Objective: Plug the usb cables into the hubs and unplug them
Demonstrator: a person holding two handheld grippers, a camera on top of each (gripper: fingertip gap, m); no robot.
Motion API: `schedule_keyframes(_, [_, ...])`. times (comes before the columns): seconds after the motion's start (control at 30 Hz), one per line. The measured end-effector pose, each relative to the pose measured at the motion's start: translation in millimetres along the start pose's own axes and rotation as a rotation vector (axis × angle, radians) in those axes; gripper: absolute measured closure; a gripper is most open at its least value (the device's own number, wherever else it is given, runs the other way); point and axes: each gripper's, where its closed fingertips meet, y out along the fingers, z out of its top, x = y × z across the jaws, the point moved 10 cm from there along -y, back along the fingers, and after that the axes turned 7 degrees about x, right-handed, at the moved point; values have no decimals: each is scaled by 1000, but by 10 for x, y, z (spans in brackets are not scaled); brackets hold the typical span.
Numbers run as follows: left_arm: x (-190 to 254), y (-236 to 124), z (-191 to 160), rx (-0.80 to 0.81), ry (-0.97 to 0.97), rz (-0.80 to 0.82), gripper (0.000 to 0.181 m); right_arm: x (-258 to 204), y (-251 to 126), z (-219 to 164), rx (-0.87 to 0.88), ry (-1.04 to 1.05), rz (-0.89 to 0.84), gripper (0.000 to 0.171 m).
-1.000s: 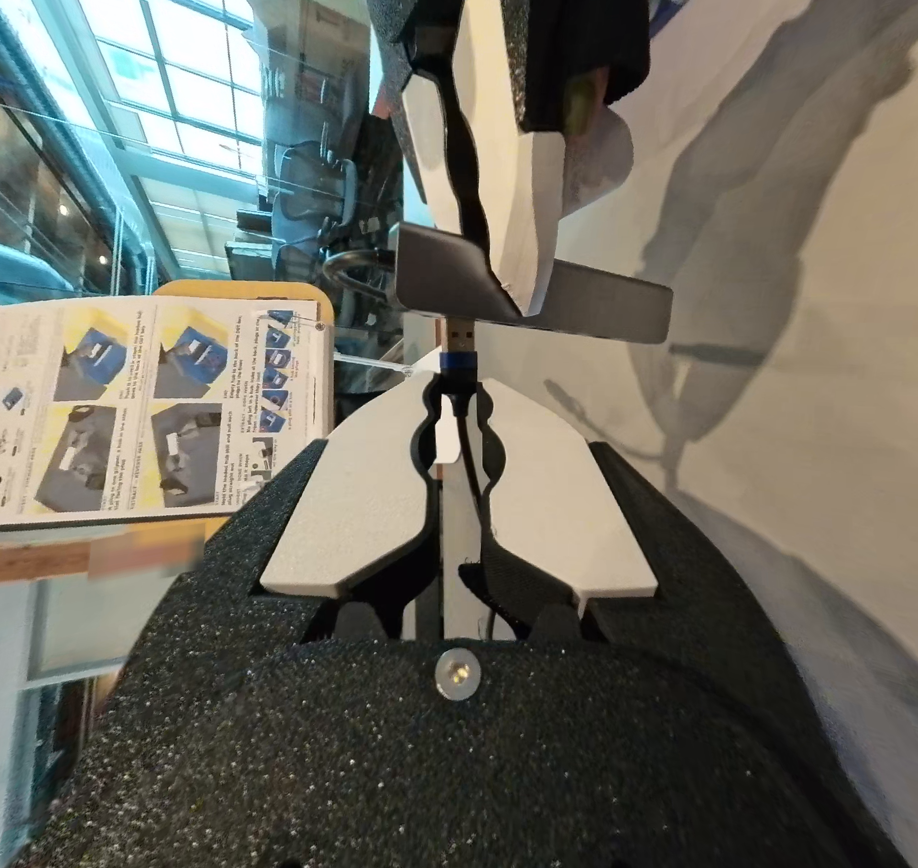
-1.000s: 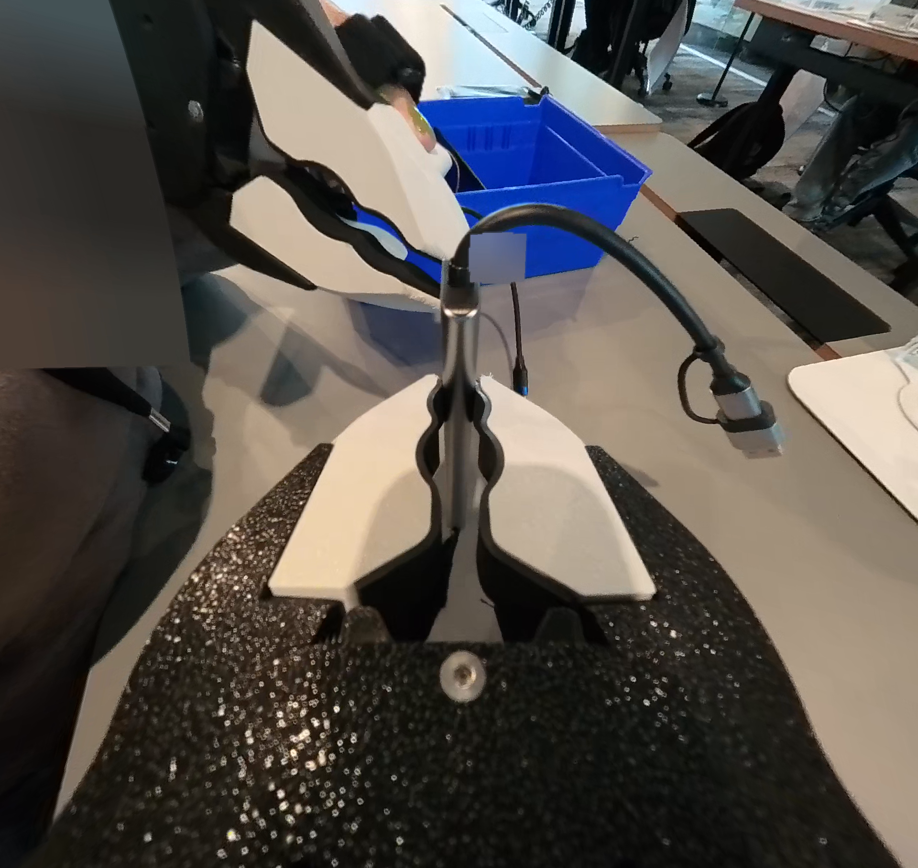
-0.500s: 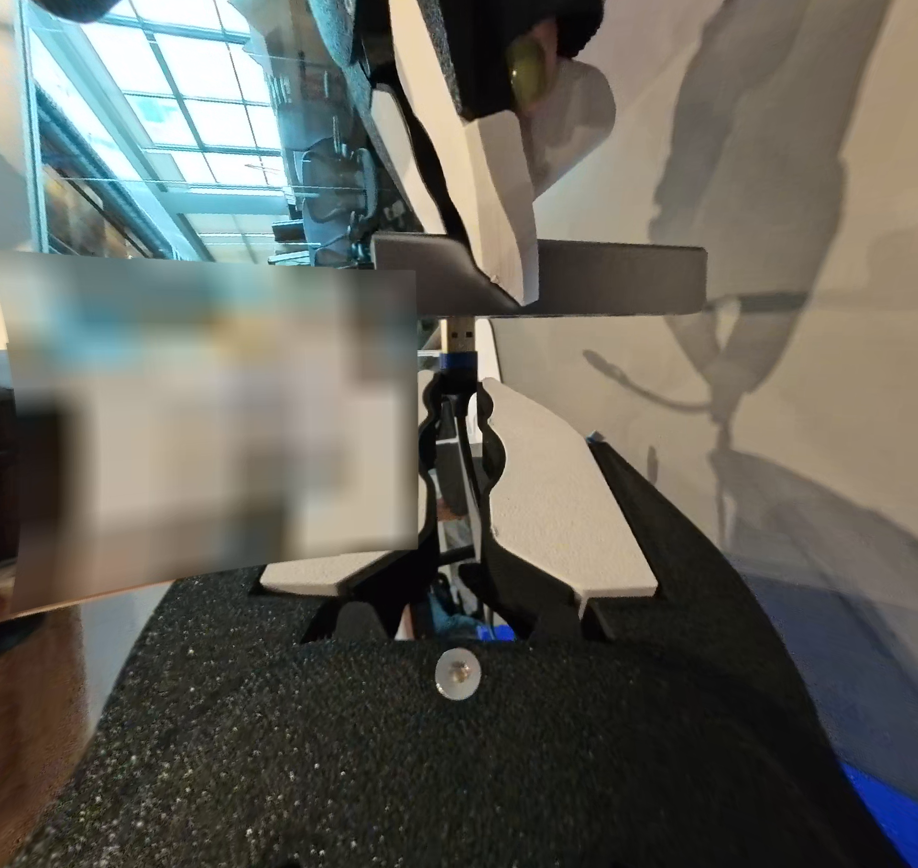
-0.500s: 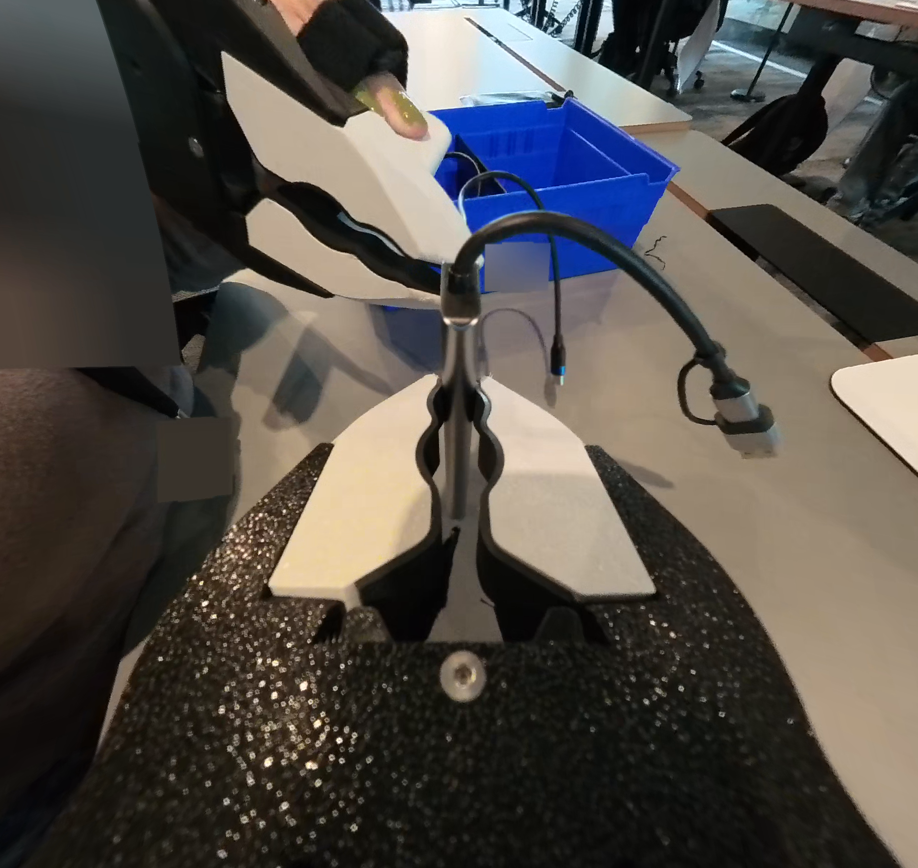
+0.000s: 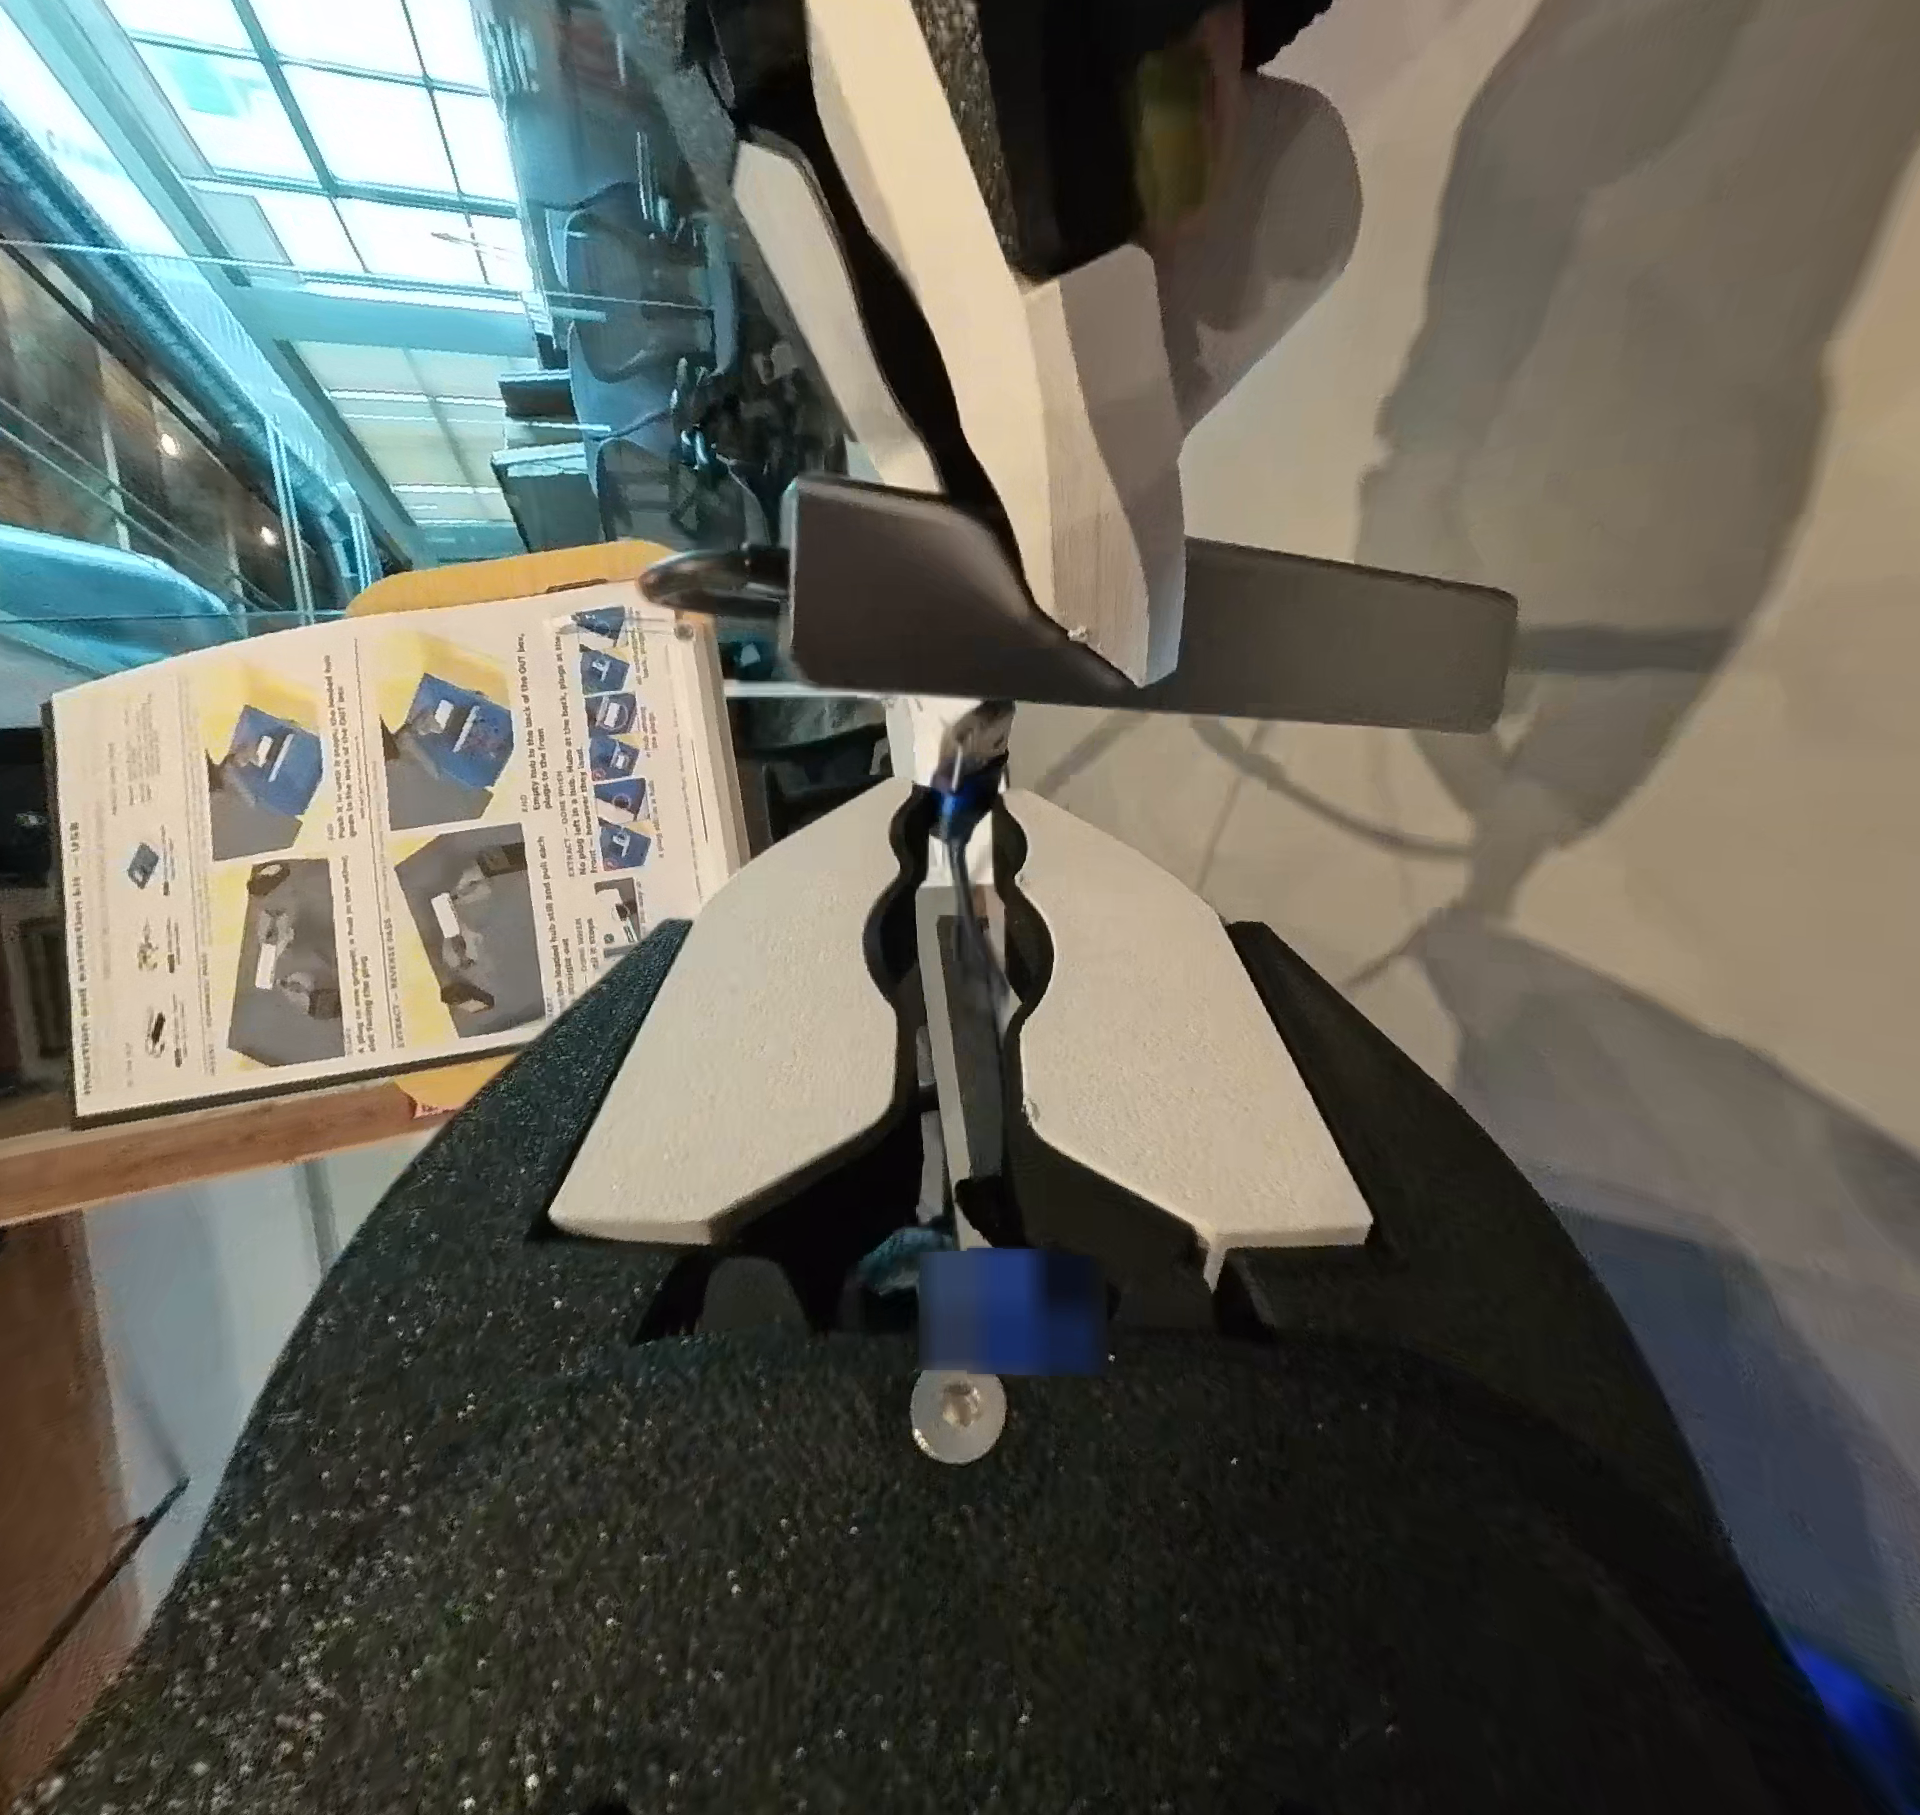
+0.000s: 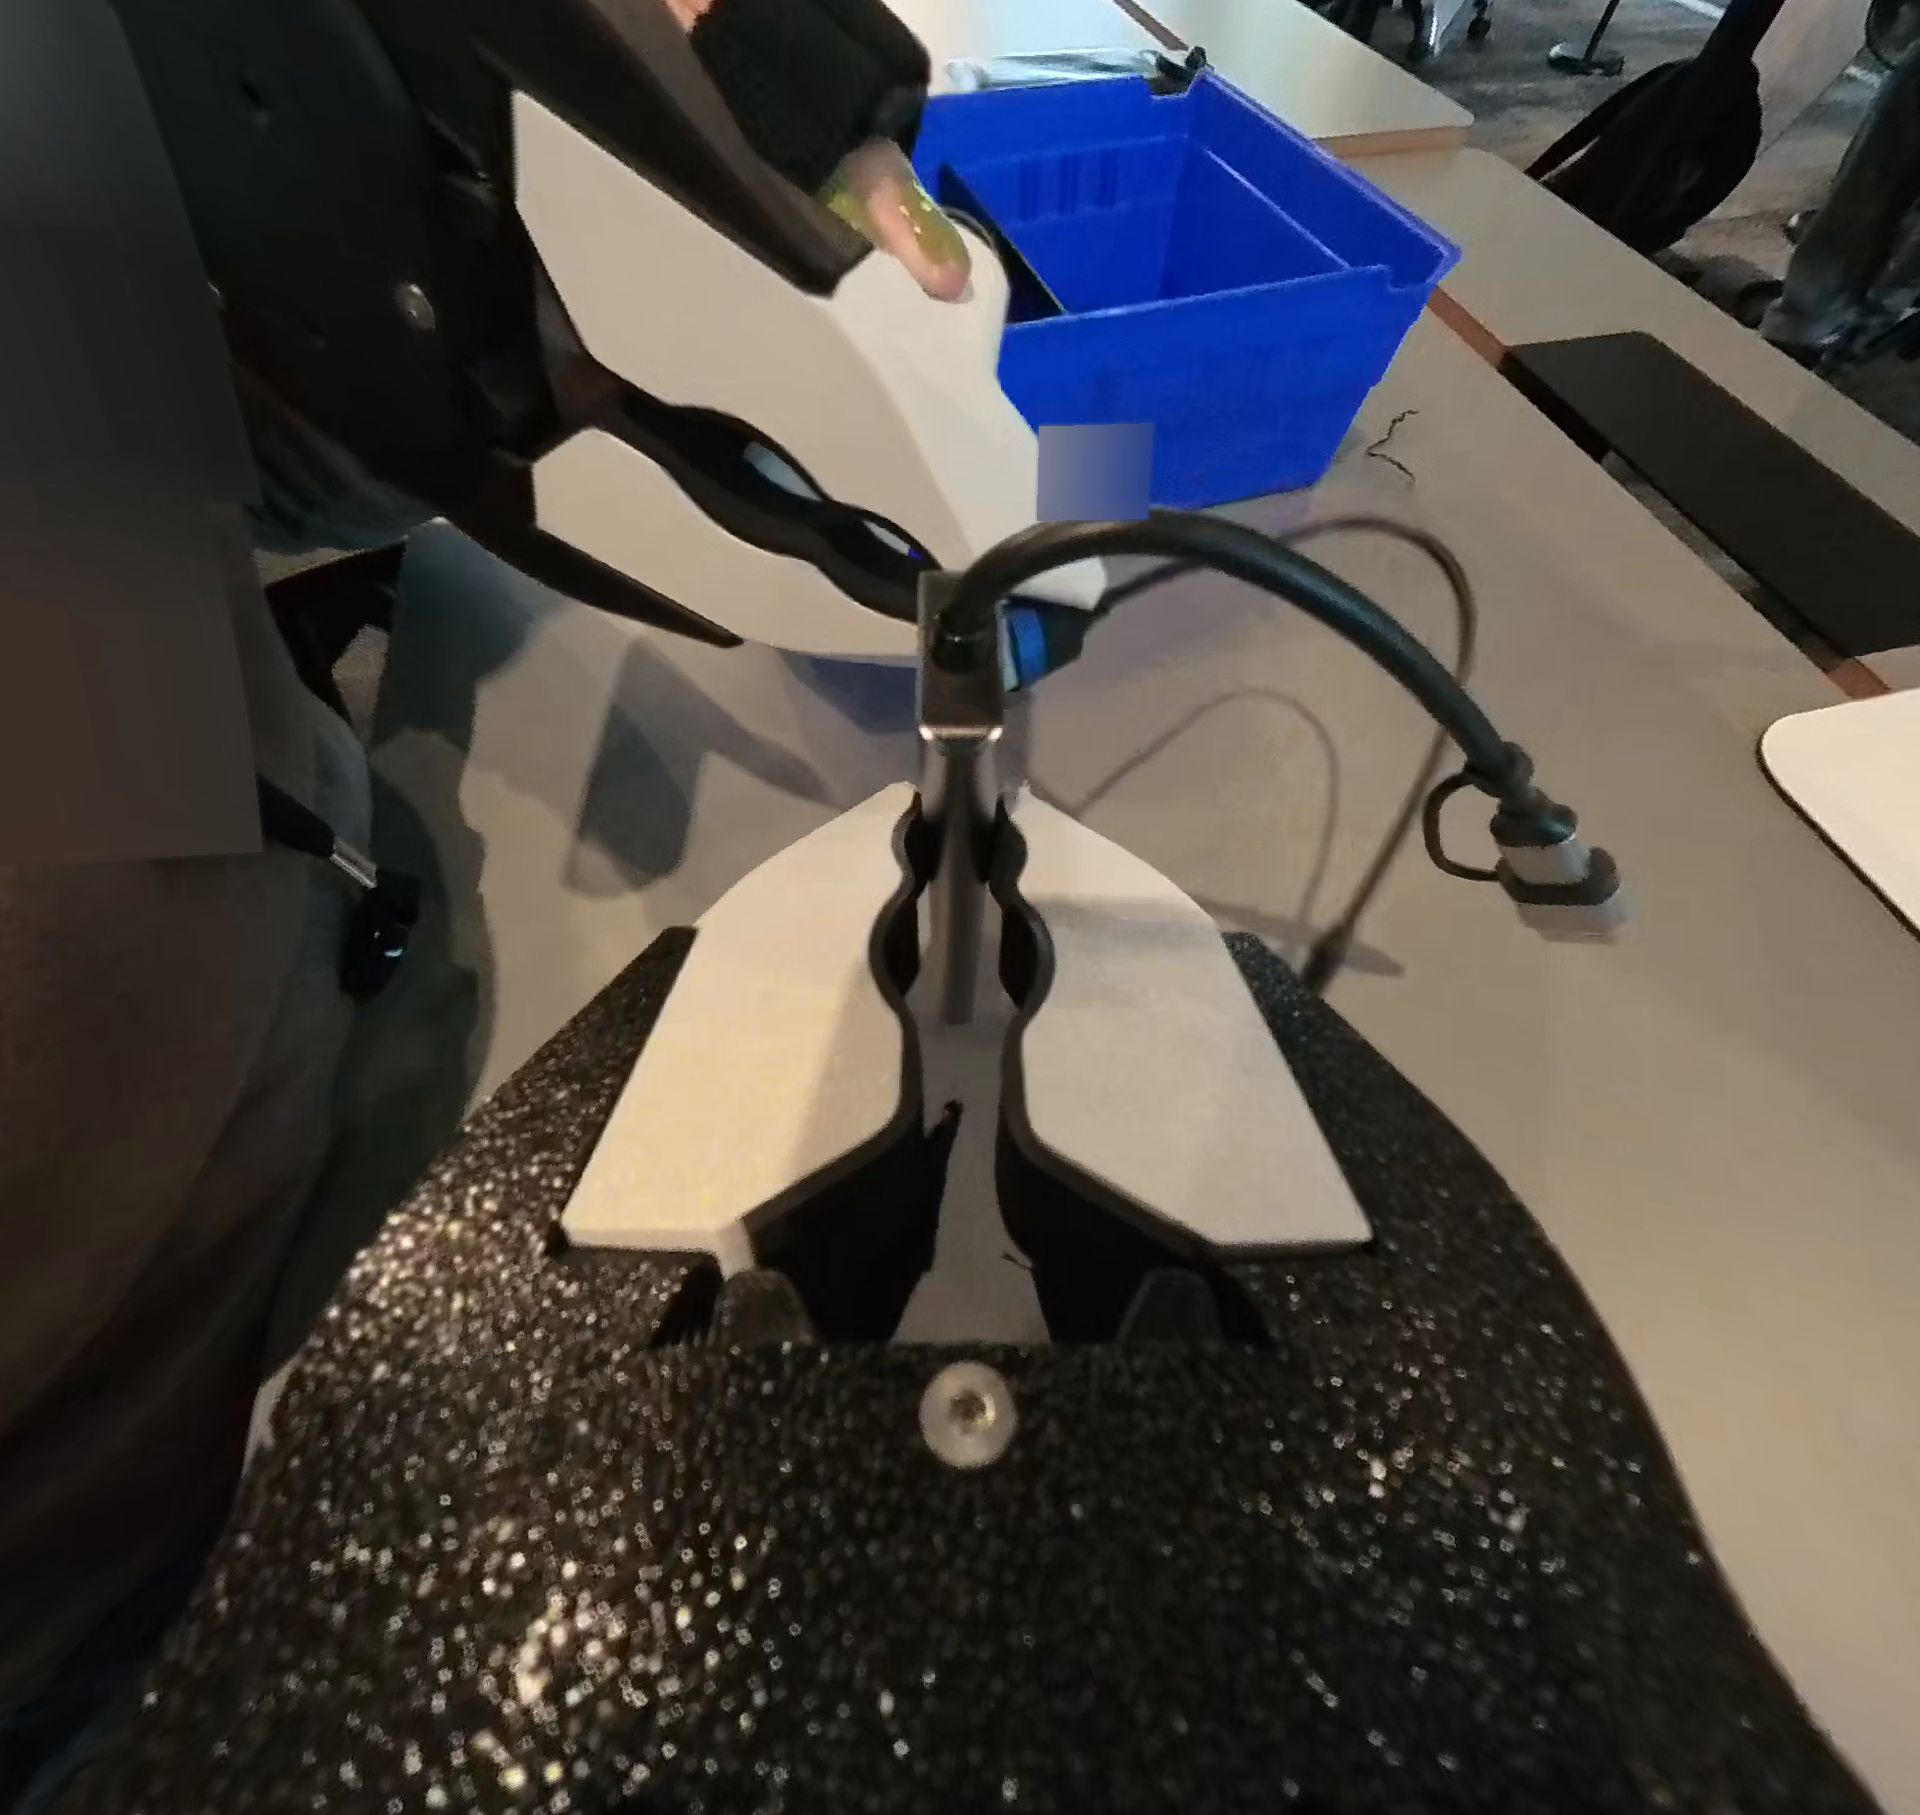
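The hub point(image 5: 1299, 643) is pinched tight by the right gripper point(image 6: 956, 809), and the blue plug point(image 5: 961, 804), squeezed in the left gripper point(image 5: 956, 820) just below the hub, is best pushed in straight, not tilted.

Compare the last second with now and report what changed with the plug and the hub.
The left gripper has pushed the blue-collared USB plug toward the grey hub: its metal tip, bare earlier, now looks mostly sunk in the hub's edge, though blur hides the seating. In the right wrist view the hub sits farther from the blue bin. Unchanged: both grips, with the right gripper clamping the hub.
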Motion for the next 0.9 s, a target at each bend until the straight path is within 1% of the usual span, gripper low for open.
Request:
schedule_keyframes(0.13, [-3, 13, -50, 3, -44, -14, 173, -17, 26, 52, -11, -39, -3, 161])
schedule_keyframes(0.23, [6, 46, -181, -44, -82, -2, 173, 4, 3, 63, 14, -33, 23, 162])
schedule_keyframes(0.33, [58, 48, -293, -67, -135, -32, 173, 37, -68, 49, 37, -29, 16, 162])
schedule_keyframes(0.4, [126, 69, -314, -102, -141, -103, 173, 67, -128, 27, 44, -36, -1, 162])
schedule_keyframes(0.57, [310, 217, -297, -257, -144, -311, 173, 148, -305, 9, 93, -48, -77, 162])
schedule_keyframes(0.63, [352, 261, -278, -262, -175, -361, 173, 180, -375, -1, 120, -54, -96, 162])
schedule_keyframes(0.77, [414, 334, -273, -292, -311, -475, 172, 210, -491, -35, 137, -68, -128, 162])
schedule_keyframes(0.9, [485, 371, -312, -280, -358, -506, 172, 209, -549, -58, 155, -89, -144, 162])
